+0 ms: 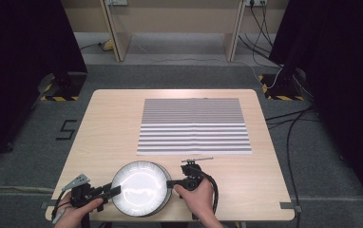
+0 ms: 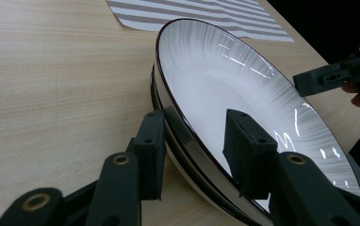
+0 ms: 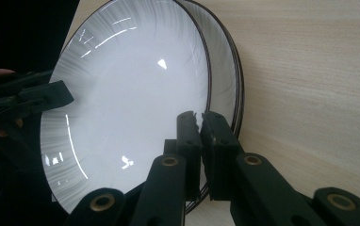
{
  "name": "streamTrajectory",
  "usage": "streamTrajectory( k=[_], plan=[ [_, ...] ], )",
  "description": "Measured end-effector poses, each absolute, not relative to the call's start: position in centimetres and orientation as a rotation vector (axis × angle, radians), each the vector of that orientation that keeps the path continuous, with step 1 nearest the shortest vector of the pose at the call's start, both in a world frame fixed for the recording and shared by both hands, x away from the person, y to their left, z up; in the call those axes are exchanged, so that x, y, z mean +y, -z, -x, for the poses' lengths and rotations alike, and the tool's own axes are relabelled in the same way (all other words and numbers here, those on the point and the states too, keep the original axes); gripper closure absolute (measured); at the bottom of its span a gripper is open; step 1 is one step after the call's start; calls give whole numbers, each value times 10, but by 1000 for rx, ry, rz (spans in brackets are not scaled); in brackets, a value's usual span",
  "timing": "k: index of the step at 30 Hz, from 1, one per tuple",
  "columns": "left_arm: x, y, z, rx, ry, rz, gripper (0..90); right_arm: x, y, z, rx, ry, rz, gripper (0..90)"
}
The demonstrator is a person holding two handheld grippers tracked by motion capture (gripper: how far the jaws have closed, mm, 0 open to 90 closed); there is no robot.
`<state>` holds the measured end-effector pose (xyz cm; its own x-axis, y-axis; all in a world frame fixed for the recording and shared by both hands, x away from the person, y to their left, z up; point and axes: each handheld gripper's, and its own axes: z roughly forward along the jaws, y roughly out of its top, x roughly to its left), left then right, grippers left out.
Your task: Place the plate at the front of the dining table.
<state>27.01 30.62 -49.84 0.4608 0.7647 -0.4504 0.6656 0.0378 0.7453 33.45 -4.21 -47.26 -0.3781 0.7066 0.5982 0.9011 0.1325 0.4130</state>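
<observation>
Straddling top plate [image 1: 139, 186] rim at 9 o'clock, left gripper [image 2: 199, 150] fingers wide; right gripper [image 3: 200, 150] fingers pinching rim at 3.

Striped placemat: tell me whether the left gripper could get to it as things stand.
Probably yes, though not straight away. The left gripper has its jaws open astride the rim of the top plate, so it must back off first. Bare table lies between it and the striped placemat.

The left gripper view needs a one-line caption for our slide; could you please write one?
Open left gripper straddling the rim of the top plate in a stack on a wooden table.
</observation>
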Motion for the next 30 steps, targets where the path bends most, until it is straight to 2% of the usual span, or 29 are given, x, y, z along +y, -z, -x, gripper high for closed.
streamTrajectory(
  k=[9,12,19,23,30],
  plan=[
    [309,497,-271,1263,-124,-1652,603,-29,477,-336,-2155,1057,1585,735],
    [310,496,-271,1250,-151,-1644,642,-28,475,-339,-2123,1034,1596,695],
    [308,497,-271,1260,-157,-1631,666,-26,474,-339,-2126,1008,1621,693],
    [304,502,-271,1285,-117,-1612,685,-29,476,-341,-2064,1019,1637,701],
    [299,501,-270,1271,-176,-1657,682,-37,481,-345,-1958,1022,1648,750]
  ],
)
